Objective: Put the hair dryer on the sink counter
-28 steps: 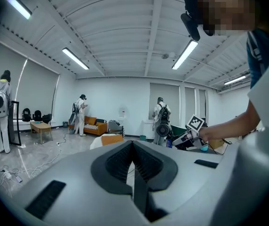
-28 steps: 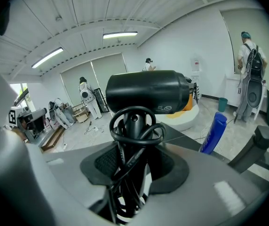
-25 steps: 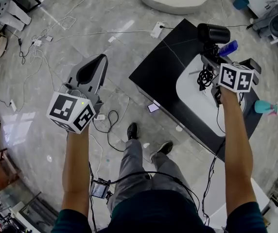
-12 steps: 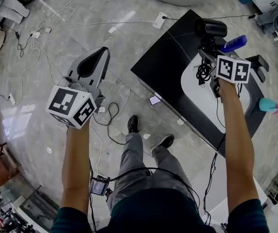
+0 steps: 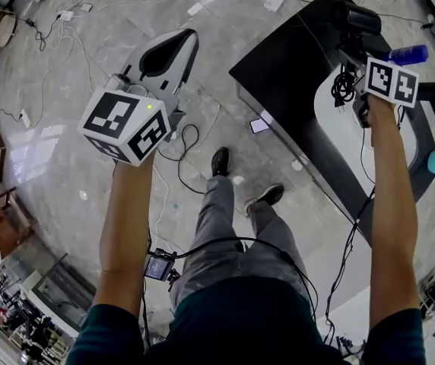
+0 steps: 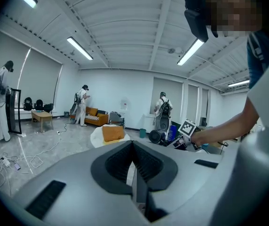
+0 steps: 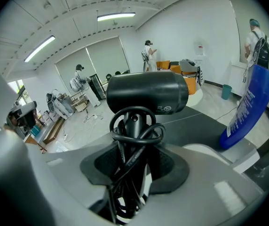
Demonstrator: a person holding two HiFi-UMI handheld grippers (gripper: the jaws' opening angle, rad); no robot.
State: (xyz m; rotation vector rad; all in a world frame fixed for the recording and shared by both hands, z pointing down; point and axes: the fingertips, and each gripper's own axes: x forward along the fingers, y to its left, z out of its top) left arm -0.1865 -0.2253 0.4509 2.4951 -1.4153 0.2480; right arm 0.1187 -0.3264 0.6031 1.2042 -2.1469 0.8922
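Note:
A black hair dryer [image 5: 357, 17] with its cord looped round the handle is held over the far end of the black sink counter [image 5: 286, 74]. My right gripper [image 5: 348, 54] is shut on the dryer's handle and cord. In the right gripper view the dryer's barrel [image 7: 146, 93] lies crosswise above the right gripper [image 7: 134, 161]. The white basin [image 5: 330, 131] lies just below that hand. My left gripper [image 5: 185, 38] hangs over the floor left of the counter, shut with nothing in it; in its own view the left gripper [image 6: 134, 147] has its pads together.
A blue bottle [image 5: 408, 54] stands on the counter beside the dryer, seen as well in the right gripper view as the blue bottle [image 7: 249, 105]. Cables [image 5: 183, 147] trail over the marble floor, and a phone [image 5: 261, 125] lies by the counter's edge. Several people stand across the room.
In the head view both grippers have drifted up and to the right. The hair dryer stays held in the right gripper above the counter.

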